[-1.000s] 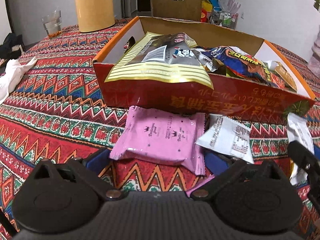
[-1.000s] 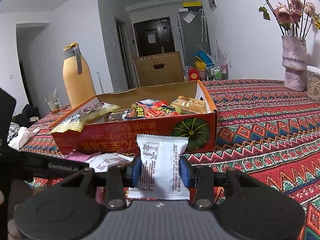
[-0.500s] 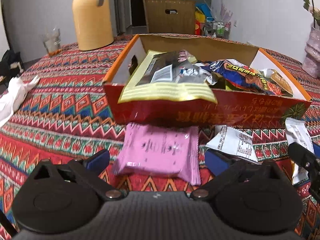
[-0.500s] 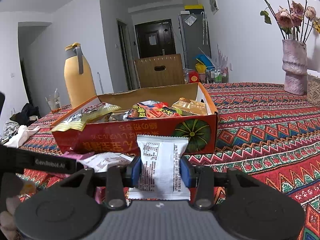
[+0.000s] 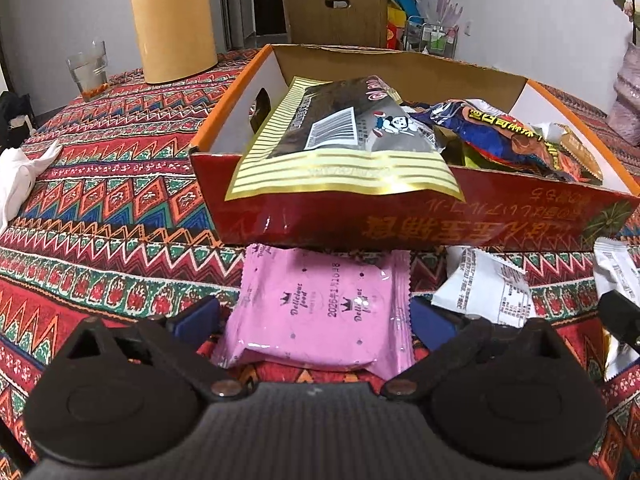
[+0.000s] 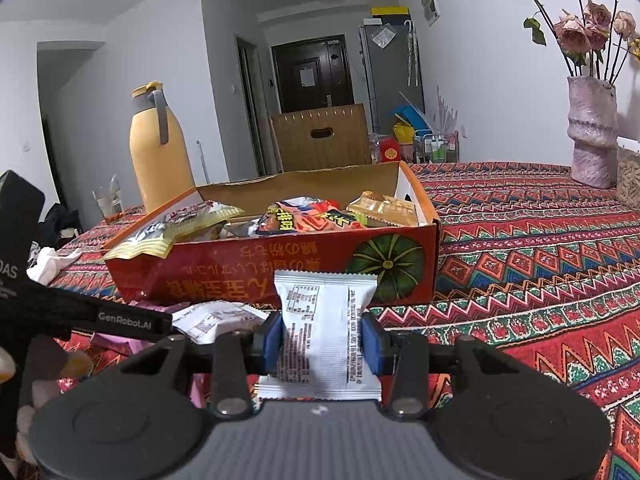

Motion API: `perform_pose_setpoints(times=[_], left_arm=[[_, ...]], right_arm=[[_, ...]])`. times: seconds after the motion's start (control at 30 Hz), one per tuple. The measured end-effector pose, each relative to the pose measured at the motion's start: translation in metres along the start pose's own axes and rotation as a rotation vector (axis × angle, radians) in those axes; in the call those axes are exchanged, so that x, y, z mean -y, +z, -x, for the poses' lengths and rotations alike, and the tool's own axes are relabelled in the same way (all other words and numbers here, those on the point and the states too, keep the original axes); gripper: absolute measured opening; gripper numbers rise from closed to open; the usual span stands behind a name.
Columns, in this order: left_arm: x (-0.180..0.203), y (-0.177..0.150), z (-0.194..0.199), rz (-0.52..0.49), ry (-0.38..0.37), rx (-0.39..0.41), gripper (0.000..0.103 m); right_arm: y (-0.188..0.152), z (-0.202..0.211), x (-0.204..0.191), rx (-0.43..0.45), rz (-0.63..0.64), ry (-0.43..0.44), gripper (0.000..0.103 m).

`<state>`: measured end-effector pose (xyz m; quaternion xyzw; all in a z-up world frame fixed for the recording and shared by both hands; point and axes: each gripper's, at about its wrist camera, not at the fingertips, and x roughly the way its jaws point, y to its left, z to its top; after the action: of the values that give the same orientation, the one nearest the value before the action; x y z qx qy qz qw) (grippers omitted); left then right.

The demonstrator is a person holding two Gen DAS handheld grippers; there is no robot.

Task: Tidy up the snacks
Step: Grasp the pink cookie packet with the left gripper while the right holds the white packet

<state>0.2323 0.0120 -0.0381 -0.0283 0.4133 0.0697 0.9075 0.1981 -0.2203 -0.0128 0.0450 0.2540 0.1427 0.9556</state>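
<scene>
Left gripper [image 5: 314, 316] low centre of frame, straddling pink snack packet [image 5: 320, 306] flat on tablecloth [image 5: 100, 200], jaws closing, pads not yet on it I think. Lining up so I grab it across short sides. Right gripper [image 6: 322, 338] pinching white snack packet [image 6: 326, 332] upright, bottom centre, parked right before red cardboard box [image 6: 280, 268] so I guess it drops in next. Another white packet [image 5: 486, 290] lies right of pink one. Box mid-frame, already stuffed with snack bags, big one draped over front wall.

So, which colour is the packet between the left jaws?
Pink, with small dark print. The packet shows best in the left wrist view.
</scene>
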Motion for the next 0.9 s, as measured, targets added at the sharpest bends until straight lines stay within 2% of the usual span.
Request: perform_pose_setpoints(times=[0.13, 0.27, 0.6, 0.8, 0.87, 0.9], left_arm=[[-0.003, -0.001, 0.007, 0.004, -0.013, 0.02, 0.082], [-0.008, -0.006, 0.014, 0.013, -0.043, 0.04, 0.075], [-0.013, -0.019, 0.036, -0.004, -0.074, 0.102, 0.072], [-0.013, -0.021, 0.045, -0.021, -0.092, 0.122, 0.059], [-0.013, -0.022, 0.045, -0.022, -0.092, 0.118, 0.061], [-0.013, -0.022, 0.045, -0.022, -0.094, 0.116, 0.067]], right_arm=[[0.0, -0.001, 0.0, 0.0, 0.004, -0.002, 0.042], [0.0, 0.0, -0.001, 0.0, 0.009, -0.004, 0.042], [0.001, 0.004, -0.006, 0.019, 0.032, -0.017, 0.042], [0.003, 0.008, -0.009, 0.026, 0.045, -0.028, 0.042], [0.003, 0.01, -0.009, 0.024, 0.047, -0.03, 0.042], [0.002, 0.01, -0.01, 0.024, 0.048, -0.031, 0.042]])
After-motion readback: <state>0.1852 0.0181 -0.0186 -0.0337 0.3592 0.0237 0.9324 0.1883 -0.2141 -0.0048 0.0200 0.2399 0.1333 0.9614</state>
